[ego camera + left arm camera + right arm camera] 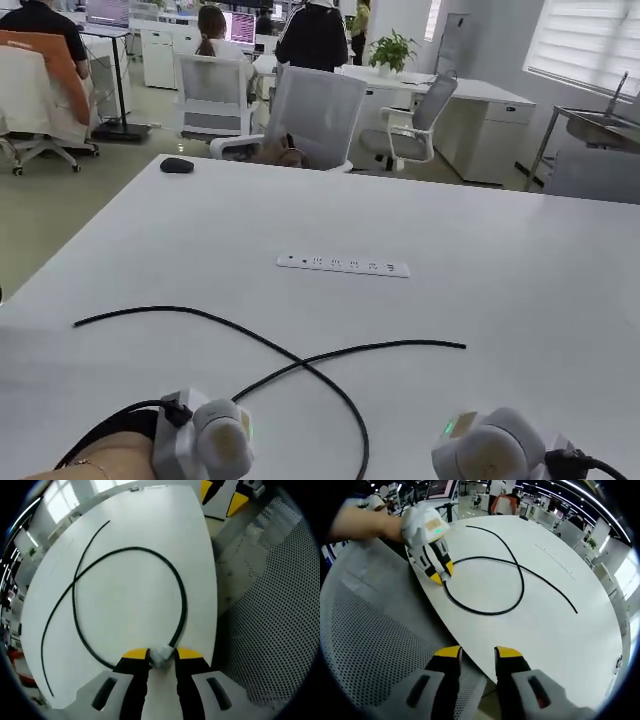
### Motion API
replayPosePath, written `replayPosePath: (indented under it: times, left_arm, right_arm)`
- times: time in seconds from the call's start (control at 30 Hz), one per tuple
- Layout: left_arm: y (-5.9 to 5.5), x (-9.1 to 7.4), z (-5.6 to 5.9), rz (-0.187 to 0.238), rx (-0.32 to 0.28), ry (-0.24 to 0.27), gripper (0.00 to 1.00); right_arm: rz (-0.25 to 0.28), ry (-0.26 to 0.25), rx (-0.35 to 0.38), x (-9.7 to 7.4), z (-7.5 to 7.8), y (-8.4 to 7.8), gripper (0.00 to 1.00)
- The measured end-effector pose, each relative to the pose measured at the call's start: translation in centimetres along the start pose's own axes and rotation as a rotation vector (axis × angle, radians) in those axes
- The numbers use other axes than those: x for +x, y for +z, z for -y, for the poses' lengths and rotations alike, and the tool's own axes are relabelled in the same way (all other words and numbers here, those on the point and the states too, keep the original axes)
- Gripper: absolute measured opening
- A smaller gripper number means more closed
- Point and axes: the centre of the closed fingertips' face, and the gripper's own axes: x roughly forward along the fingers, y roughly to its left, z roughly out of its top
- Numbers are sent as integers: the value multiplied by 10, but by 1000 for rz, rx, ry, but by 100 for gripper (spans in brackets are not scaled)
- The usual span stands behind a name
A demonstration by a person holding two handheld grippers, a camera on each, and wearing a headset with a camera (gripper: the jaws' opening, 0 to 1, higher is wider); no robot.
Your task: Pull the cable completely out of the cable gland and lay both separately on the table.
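My left tool (pixel 160 653) is closed on the cable gland (pixel 161 658), a small grey piece that sits between the yellow tips at the near edge of the tabletop (pixel 450 230). My right tool (pixel 476 652) has its jaws apart with nothing between them. It hangs off the edge, above a mesh chair (pixel 375 645), well apart from the work.

To do this step well, I think I should hold the gland firmly and not twist it, and bring the right tool to the cable (pixel 520 580) just beside the gland. Then I pull straight along the gland's axis, not sideways, so that the cable does not jam in the seal. One pull will probably not be enough, so I expect to release and take it again close to the gland. The trailing part must slide through the place where the cable crosses itself, and it may catch there.

The cable is thin, black and long. It seems to leave the gland on both sides, makes one wide loop on the tabletop and crosses itself once. Both free ends lie farther in, on my side of a white power strip (pixel 343 265).
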Motion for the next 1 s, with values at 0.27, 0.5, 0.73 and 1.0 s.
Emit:
replayPosePath:
  times: [0.27, 0.5, 0.73, 1.0]
  left_arm:
    - [48, -16, 15, 146, 21, -23, 17]
    - [57, -37, 2, 227, -38, 30, 16]
    - [79, -76, -8, 372, -101, 67, 16]
    - [101, -112, 1, 404, 18, 120, 16]
  right_arm:
    - [9, 14, -3, 0, -2, 2, 27]
    - [21, 35, -2, -1, -4, 5, 27]
    - [127, 137, -22, -7, -14, 32, 25]
    - [297, 229, -94, -9, -33, 95, 28]
